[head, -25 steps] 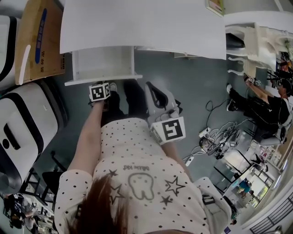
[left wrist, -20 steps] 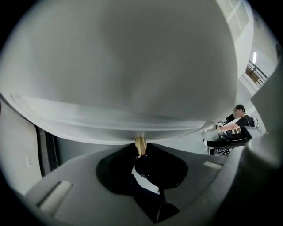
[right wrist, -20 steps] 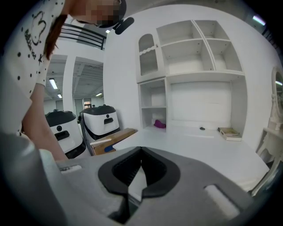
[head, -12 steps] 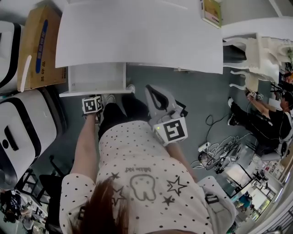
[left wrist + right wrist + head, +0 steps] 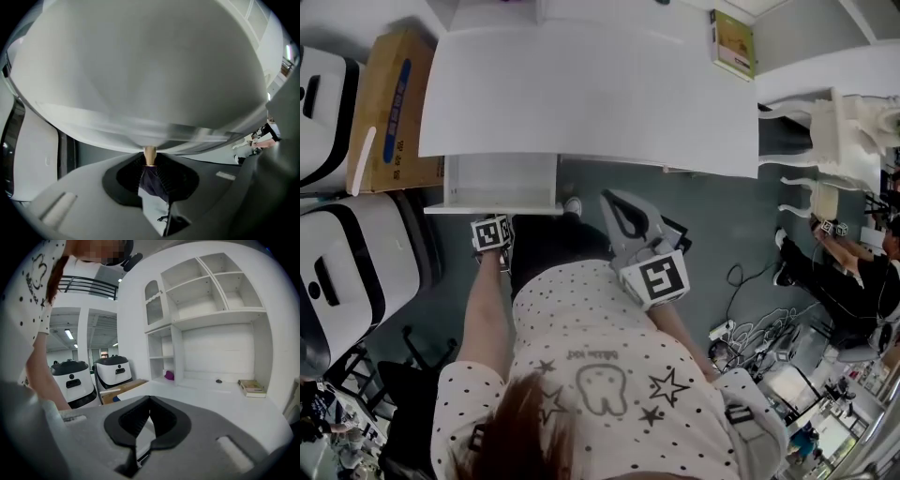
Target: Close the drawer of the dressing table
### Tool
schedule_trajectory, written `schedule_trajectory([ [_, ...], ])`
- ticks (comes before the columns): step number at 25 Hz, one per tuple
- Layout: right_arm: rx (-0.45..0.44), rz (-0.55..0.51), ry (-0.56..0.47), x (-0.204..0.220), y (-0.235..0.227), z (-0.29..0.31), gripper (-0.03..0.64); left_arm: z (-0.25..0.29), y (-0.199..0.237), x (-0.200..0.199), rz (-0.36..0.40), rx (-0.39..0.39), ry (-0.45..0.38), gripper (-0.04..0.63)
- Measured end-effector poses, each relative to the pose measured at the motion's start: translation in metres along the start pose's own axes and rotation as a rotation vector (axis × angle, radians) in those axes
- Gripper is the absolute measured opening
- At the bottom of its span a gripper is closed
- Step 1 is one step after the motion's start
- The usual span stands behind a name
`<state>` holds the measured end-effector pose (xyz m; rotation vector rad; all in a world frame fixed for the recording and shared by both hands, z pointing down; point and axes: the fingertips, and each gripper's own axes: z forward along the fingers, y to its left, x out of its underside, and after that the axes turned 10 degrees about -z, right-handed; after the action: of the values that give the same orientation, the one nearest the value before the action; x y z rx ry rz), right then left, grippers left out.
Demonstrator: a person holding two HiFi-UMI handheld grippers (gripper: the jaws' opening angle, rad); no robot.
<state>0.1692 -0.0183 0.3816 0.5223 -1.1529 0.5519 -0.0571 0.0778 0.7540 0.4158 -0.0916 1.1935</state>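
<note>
the white dressing table (image 5: 591,94) fills the top of the head view, and its drawer (image 5: 497,183) at the left end is open but pokes out from under the top less than it did a second ago. the left gripper (image 5: 150,165) is right up against the drawer front, jaws pinched on the small tan knob (image 5: 149,154). the right gripper (image 5: 149,401) hangs by the person's middle, short of the table edge, jaws together on nothing.

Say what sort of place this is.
Probably a robotics lab or test hall, not a home. White-and-black robot units and a cardboard box stand beside the dressing table, and loose cables lie tangled nearby.
</note>
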Motion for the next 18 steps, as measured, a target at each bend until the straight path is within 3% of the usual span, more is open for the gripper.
schedule_trajectory([
  [7,0.001,-0.008,-0.008,-0.002,-0.007,0.004,0.003,0.001,0.006,-0.002,-0.005,-0.036,0.011,0.078],
  [18,0.021,-0.023,-0.013,-0.007,-0.009,0.015,0.003,0.001,0.004,-0.003,0.017,-0.028,0.002,0.078],
])
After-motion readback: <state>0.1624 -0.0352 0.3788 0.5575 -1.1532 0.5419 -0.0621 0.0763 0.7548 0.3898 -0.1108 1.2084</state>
